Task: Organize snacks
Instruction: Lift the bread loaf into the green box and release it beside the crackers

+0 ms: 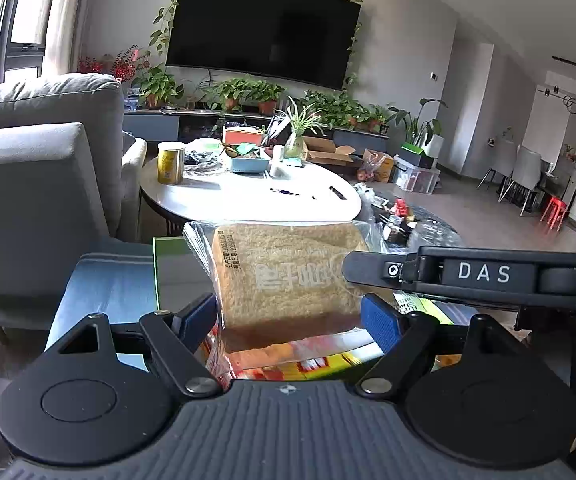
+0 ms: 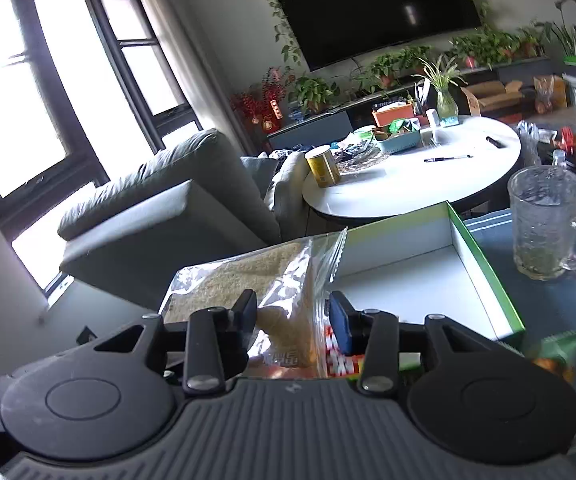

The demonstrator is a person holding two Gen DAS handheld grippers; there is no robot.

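Note:
A clear bag with a brown crispy block (image 1: 288, 264) hangs between both grippers. My left gripper (image 1: 288, 320) is shut on it, its blue pads pressing the bag's two sides. From the right, my right gripper (image 1: 484, 272) reaches across the bag's edge. In the right wrist view the same bag (image 2: 239, 272) sits between the fingers of my right gripper (image 2: 294, 316), which is shut on it. Behind it lies an open box with a green rim (image 2: 486, 264) and a white inside, also seen as the box (image 1: 155, 272). Red and yellow snack packets (image 1: 308, 360) lie under the bag.
A glass mug (image 2: 544, 224) stands right of the box on a blue striped cloth (image 2: 548, 312). A green packet (image 2: 560, 348) lies near it. Beyond are a round white table (image 2: 388, 188) with a yellow can (image 2: 323, 166) and a grey sofa (image 2: 159, 208).

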